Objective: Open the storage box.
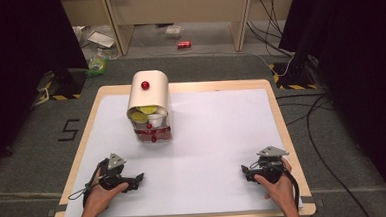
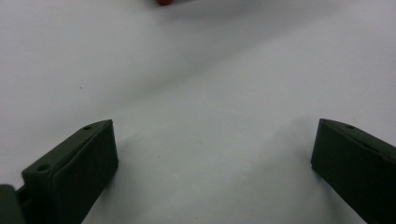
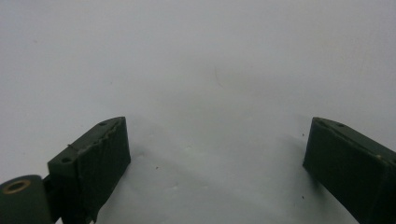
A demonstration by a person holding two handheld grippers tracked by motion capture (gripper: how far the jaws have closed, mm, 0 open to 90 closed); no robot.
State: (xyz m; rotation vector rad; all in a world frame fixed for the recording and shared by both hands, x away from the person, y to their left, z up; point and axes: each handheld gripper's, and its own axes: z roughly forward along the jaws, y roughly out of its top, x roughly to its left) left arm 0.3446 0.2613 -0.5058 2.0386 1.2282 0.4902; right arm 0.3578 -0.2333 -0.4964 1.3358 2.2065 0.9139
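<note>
Both hand-held grippers, left [image 1: 140, 178] and right [image 1: 244, 170], rest released and empty on the near surface [image 1: 217, 132], well apart from the open-fronted bread box [image 1: 149, 97], seemingly ready to reach it.

A lab: hazard-taped stands [image 1: 62, 90], trailing cables [image 1: 317, 127], white-topped test table [image 1: 222, 132].

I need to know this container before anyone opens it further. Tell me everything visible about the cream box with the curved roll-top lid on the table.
The cream box with the curved roll-top lid stands upright on the white table sheet, left of centre toward the far edge. A red round knob sits on the lid, which is rolled up. Yellow and white cup-like items show inside the opening, above a reddish lower part bearing a second red knob. Nothing else touches it.
</note>
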